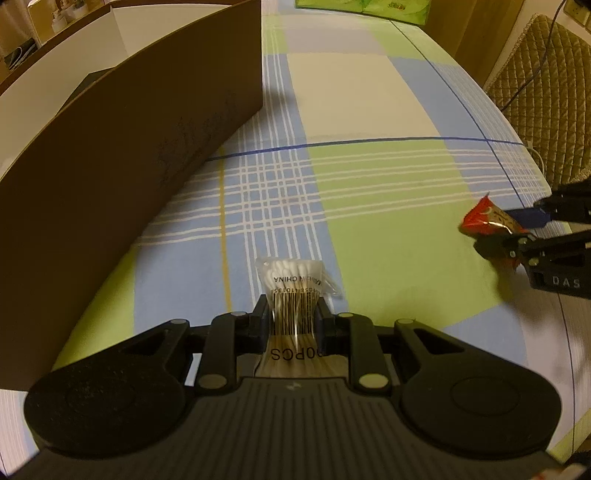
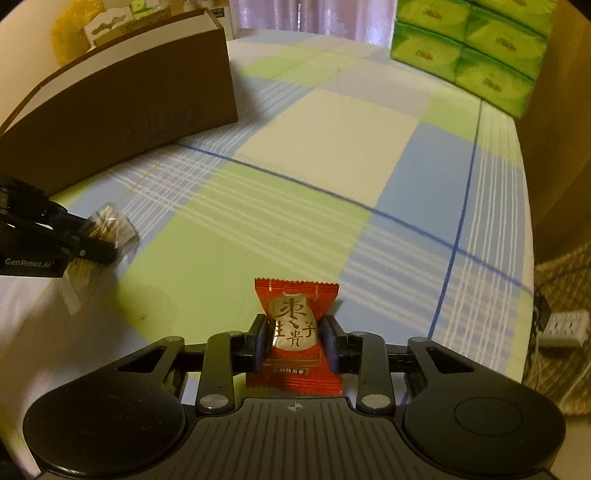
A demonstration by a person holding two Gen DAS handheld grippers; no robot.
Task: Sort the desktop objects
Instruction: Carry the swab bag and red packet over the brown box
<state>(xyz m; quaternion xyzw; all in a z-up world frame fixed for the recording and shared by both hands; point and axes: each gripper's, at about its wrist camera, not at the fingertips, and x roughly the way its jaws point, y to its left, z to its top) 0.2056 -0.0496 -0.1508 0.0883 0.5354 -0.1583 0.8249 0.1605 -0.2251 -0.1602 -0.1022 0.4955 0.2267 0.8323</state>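
Left tongs (image 1: 293,319) pinch a cotton-swab packet (image 1: 295,291); right tongs (image 2: 295,341) pinch a red candy (image 2: 295,332). Brown box (image 2: 140,99) far left, contents hidden.

The counter (image 2: 332,122) is covered by a plaid cloth in pale green, light blue and cream, crossed by thin dark-blue and white lines, under dim, warm yellowish light. At its far end stands a stack of green tissue packs (image 2: 469,48), with a pinkish curtain (image 2: 306,16) behind, and to the left beyond the counter sit a yellow fuzzy thing (image 2: 72,26) and some shelf clutter too blurred to make out. To the right of the counter are a quilted tan chair back (image 1: 539,96) with a dark cable trailing over it and, low down, a white power strip (image 2: 563,328).
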